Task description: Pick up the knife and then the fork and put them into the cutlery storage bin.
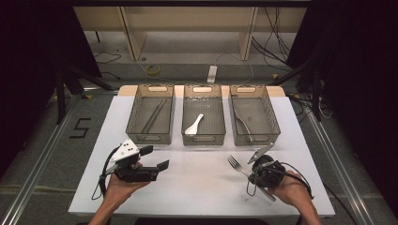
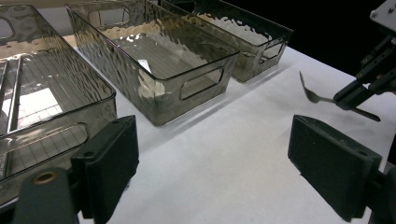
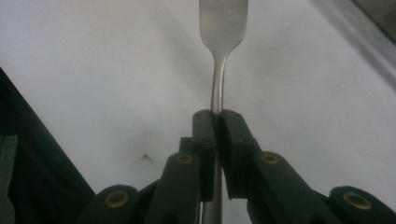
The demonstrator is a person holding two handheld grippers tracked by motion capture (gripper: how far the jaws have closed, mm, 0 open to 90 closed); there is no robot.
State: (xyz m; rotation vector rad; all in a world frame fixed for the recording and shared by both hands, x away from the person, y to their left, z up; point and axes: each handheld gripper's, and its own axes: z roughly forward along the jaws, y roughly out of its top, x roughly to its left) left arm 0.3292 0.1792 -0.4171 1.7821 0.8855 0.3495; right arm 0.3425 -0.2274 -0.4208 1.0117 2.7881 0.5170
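Note:
A metal fork is held just above the white table at the front right, tines toward the bins. My right gripper is shut on its handle; in the right gripper view the pads pinch the fork's thin neck, with the tines cut off at the top edge. My left gripper rests at the front left with its jaws wide open and nothing between them. Its two pads frame bare table, and the fork shows farther off in the right gripper.
Three smoky see-through bins stand in a row at the back of the table. The left bin holds a long pair of sticks, the middle bin a white spoon, the right bin a metal utensil.

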